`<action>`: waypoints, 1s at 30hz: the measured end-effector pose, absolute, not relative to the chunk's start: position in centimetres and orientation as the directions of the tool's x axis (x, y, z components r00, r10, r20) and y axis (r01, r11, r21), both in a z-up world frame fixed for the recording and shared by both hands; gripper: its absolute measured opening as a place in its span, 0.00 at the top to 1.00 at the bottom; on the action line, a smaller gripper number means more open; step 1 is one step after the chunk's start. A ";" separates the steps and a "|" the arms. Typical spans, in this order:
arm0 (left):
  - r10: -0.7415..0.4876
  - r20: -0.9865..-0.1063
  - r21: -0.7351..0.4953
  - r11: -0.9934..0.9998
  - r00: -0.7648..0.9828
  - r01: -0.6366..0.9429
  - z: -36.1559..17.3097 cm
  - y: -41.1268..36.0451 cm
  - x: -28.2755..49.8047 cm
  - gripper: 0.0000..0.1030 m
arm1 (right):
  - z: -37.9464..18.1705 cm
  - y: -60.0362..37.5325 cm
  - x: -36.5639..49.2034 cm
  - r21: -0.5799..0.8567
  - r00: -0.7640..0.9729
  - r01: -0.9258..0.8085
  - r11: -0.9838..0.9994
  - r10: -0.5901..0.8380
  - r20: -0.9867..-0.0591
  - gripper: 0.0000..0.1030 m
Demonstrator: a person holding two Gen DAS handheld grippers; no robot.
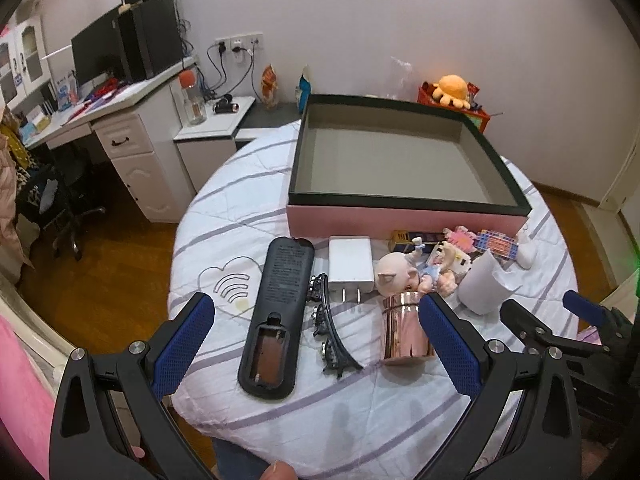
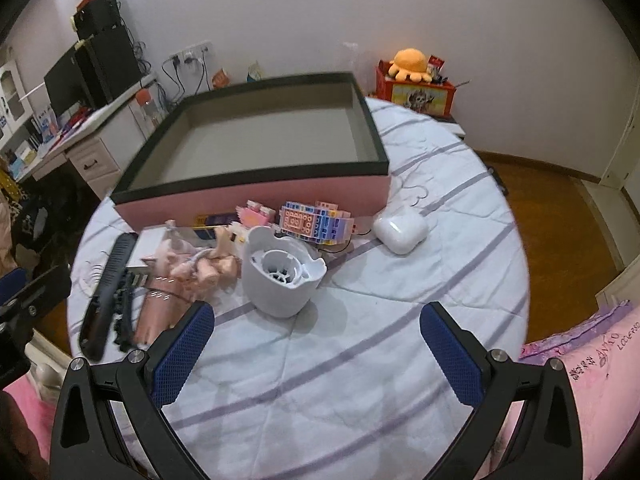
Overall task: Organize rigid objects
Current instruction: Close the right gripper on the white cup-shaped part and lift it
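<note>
While both grippers hang wide apart with nothing in them, left gripper (image 1: 316,336) over the remote (image 1: 276,316), right gripper (image 2: 316,350) near the white cup (image 2: 280,276), the clutter sits just in front of the empty pink box (image 1: 400,222).

Gaping left hand-held gripper (image 1: 316,344) over remote (image 1: 276,316)

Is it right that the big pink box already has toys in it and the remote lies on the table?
Not quite. The pink box is empty, as the left wrist view shows; the toys sit in front of it. The remote does lie on the table.
</note>
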State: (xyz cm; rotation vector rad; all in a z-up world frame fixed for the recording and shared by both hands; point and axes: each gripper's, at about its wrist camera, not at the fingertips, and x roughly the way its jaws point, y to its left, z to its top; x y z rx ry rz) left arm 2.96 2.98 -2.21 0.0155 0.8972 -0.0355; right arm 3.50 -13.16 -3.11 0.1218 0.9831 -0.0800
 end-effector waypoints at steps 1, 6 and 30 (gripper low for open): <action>-0.024 -0.783 0.001 0.999 0.622 0.039 -2.4 2.9 3.3 0.00 | -3.4 -13.2 3.8 0.071 0.548 0.123 0.990 -0.008 -0.837 0.01; -0.024 -0.796 0.003 0.999 0.605 0.044 -3.6 2.4 5.0 0.00 | -4.8 -13.4 5.7 0.091 0.533 0.118 0.989 0.014 -0.846 0.04; -0.024 -0.821 0.008 0.999 0.570 0.054 -5.5 2.0 6.7 0.00 | -7.2 -13.3 7.0 0.267 0.533 0.076 0.961 0.187 -0.825 0.45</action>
